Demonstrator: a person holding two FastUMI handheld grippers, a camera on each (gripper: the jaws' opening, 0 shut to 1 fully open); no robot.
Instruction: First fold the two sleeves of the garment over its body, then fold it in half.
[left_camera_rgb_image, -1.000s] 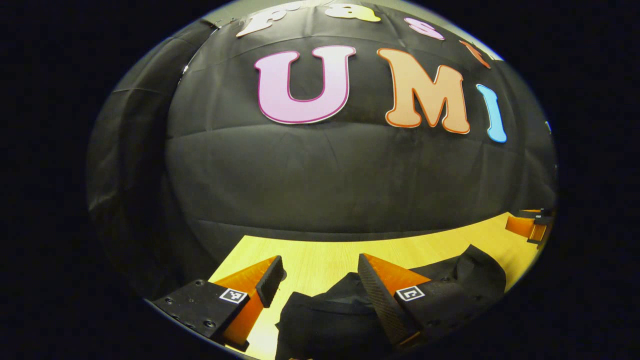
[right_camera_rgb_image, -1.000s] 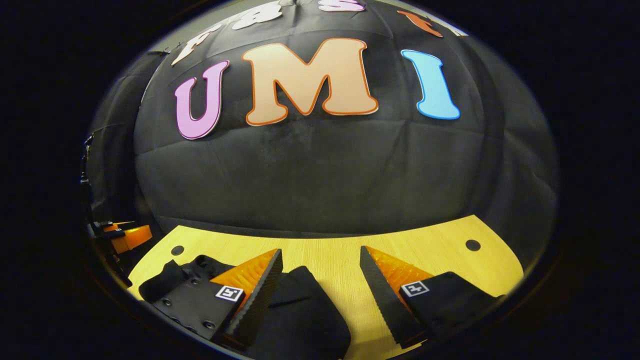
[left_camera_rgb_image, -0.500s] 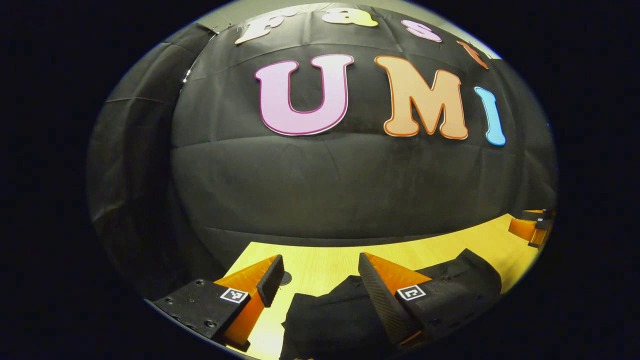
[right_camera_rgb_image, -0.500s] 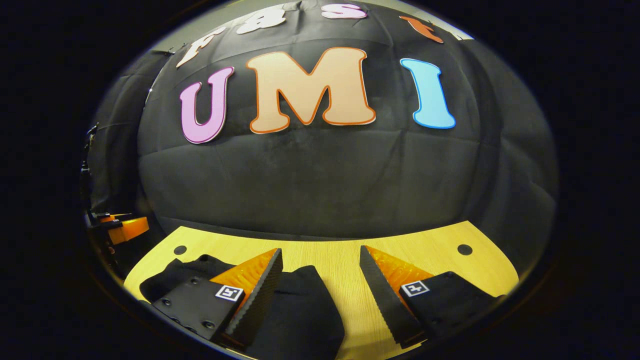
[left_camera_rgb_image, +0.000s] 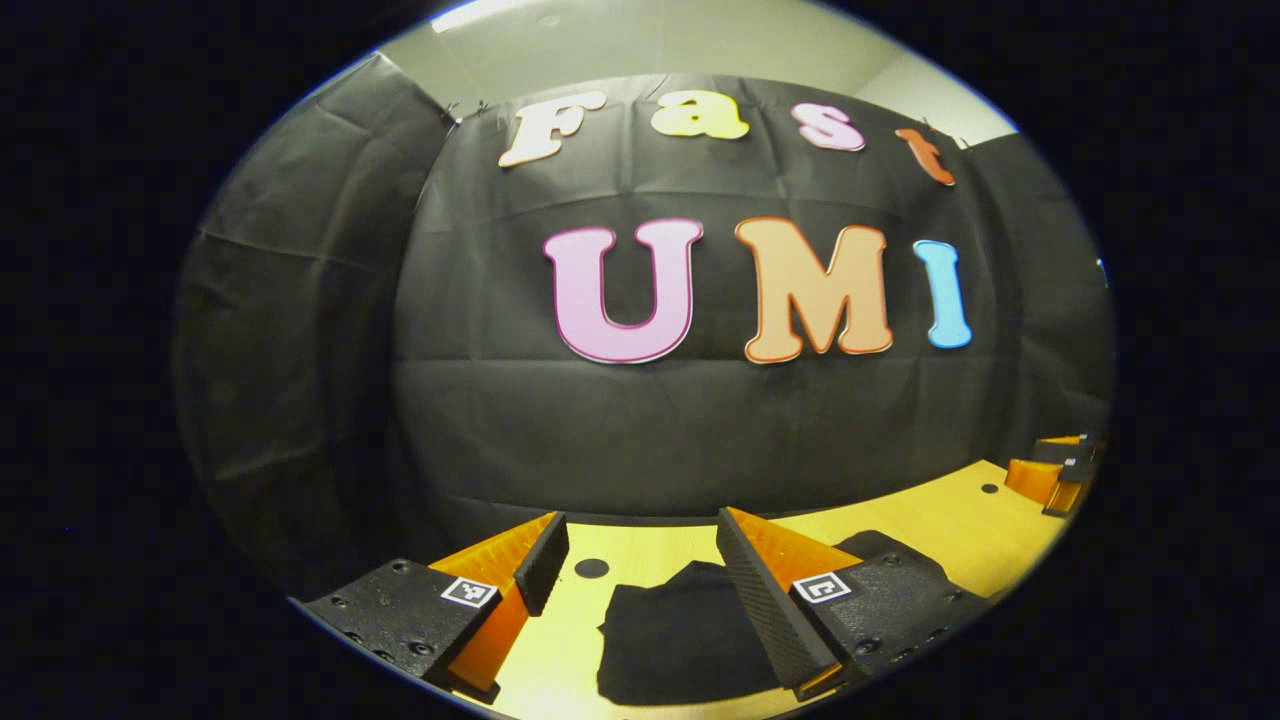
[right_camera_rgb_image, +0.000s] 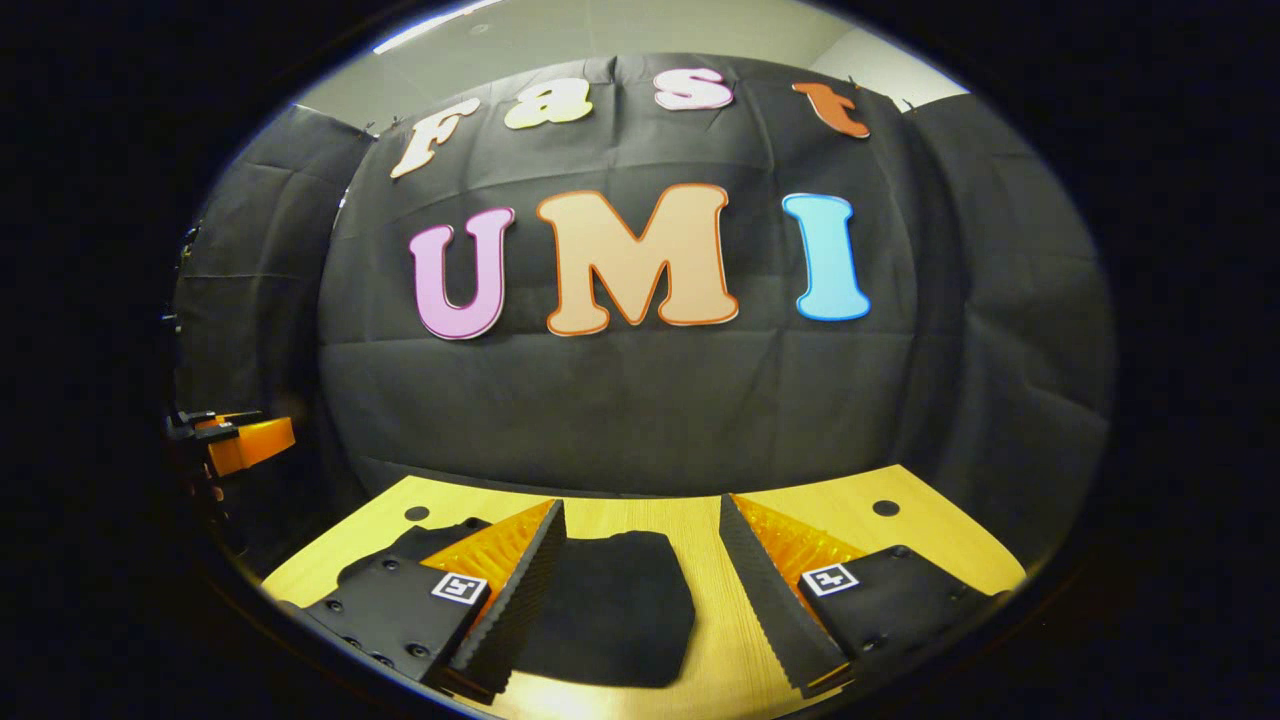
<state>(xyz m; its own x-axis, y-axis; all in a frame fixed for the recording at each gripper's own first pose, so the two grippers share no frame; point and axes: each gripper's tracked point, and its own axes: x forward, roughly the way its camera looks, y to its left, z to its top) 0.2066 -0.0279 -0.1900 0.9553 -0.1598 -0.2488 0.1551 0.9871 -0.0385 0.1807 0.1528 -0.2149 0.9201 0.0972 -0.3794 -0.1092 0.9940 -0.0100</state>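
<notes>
A black garment (left_camera_rgb_image: 680, 630) lies folded into a compact bundle on the yellow wooden table (left_camera_rgb_image: 940, 520). In the left gripper view my left gripper (left_camera_rgb_image: 640, 560) hovers open above and just short of it, nothing between the fingers. The same garment (right_camera_rgb_image: 610, 610) shows in the right gripper view, low and left of centre, partly behind one finger. My right gripper (right_camera_rgb_image: 640, 545) is open too, holding nothing, above the bundle's right edge. The other gripper (left_camera_rgb_image: 1050, 475) appears at the far right of the left gripper view, and at the far left (right_camera_rgb_image: 240, 440) of the right gripper view.
The table (right_camera_rgb_image: 800, 500) ends at the booth's black cloth wall (right_camera_rgb_image: 640, 400) behind. Small round holes (right_camera_rgb_image: 885, 508) mark the tabletop near its far corners, and one hole (left_camera_rgb_image: 591, 568) lies just beyond the garment.
Both grippers have pulled back and risen from the garment; the wall and table look farther off and more of the ceiling shows. The garment stays on the table.
</notes>
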